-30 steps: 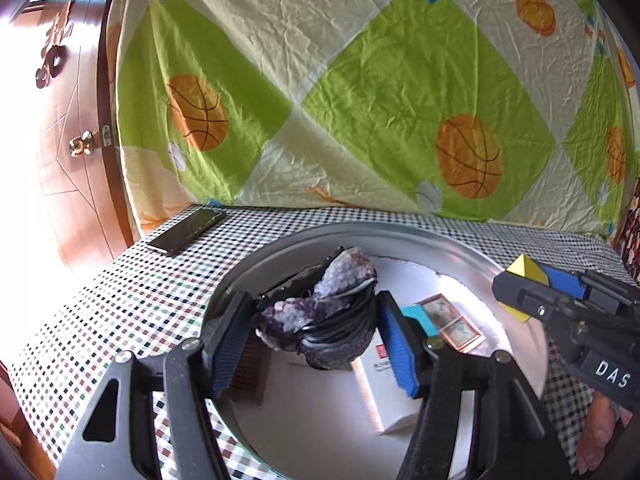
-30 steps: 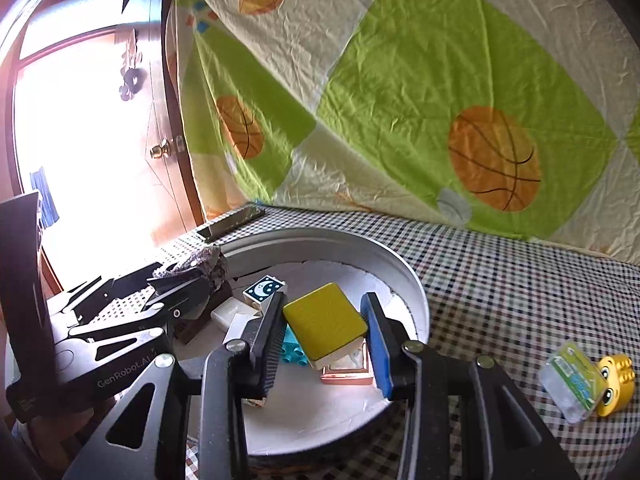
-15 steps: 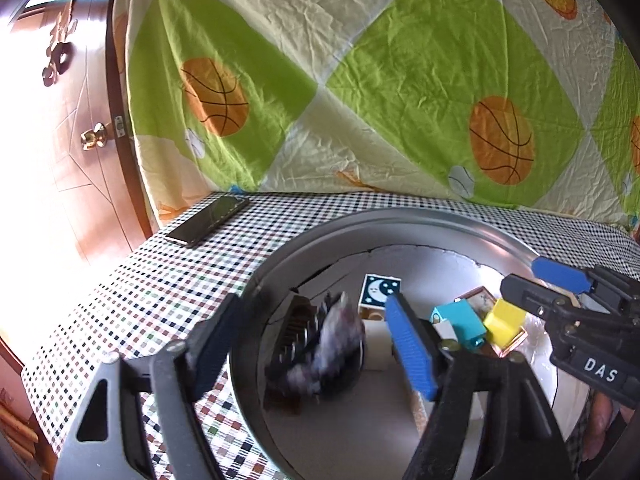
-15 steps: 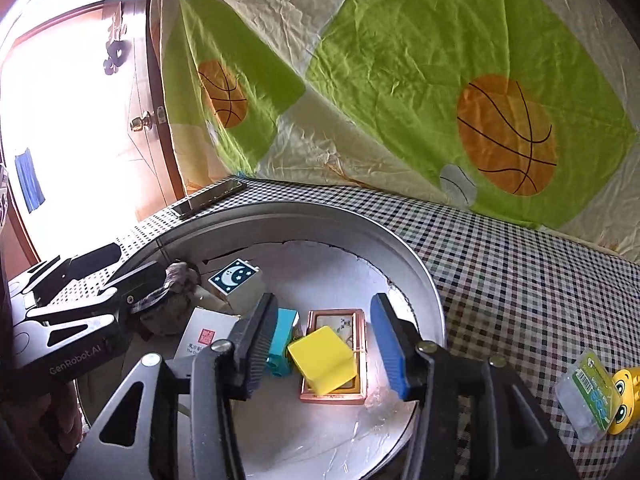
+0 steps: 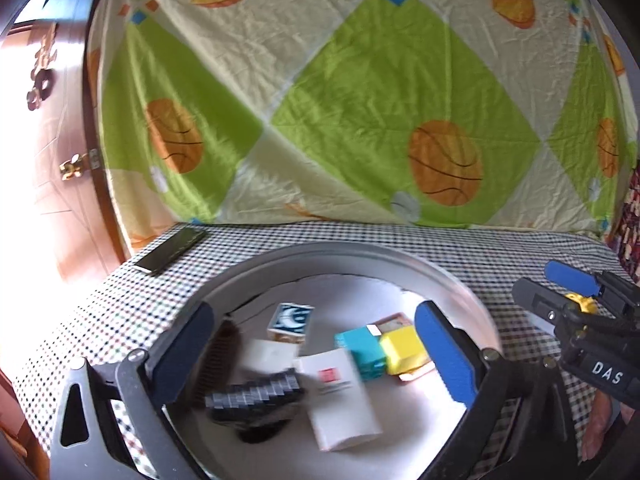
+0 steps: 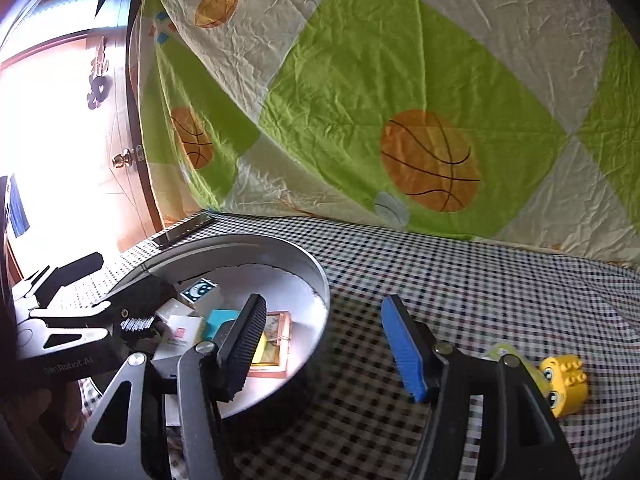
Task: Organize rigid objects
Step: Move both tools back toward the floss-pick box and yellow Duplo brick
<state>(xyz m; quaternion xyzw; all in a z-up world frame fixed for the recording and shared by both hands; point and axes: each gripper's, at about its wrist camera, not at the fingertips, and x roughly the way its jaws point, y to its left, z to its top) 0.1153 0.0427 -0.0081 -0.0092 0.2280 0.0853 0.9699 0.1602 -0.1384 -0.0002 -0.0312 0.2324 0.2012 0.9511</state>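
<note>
A round metal tray (image 5: 360, 254) holds a dark ridged stone (image 5: 256, 400), a white box (image 5: 340, 396), a moon-printed cube (image 5: 290, 320), a teal block (image 5: 360, 350), a yellow block (image 5: 402, 350) and a small picture frame (image 5: 394, 320). My left gripper (image 5: 316, 352) hangs over the tray, its jaws opening wide, with nothing pressed between them; the stone lies loose below. My right gripper (image 6: 324, 346) is over the tray's right rim (image 6: 320, 300) and the checked cloth, jaws opening and empty. The yellow block (image 6: 260, 350) peeks out behind its left finger.
A yellow toy (image 6: 564, 384) and a clear packet (image 6: 506, 352) lie on the checked tablecloth (image 6: 460, 280) to the right of the tray. A phone (image 5: 170, 250) lies at the far left corner. A patterned sheet hangs behind; a wooden door stands at the left.
My left gripper let go of the stone, which dropped into the tray, and its jaws spread wide. My right gripper released the yellow block into the tray and swung right over the rim.
</note>
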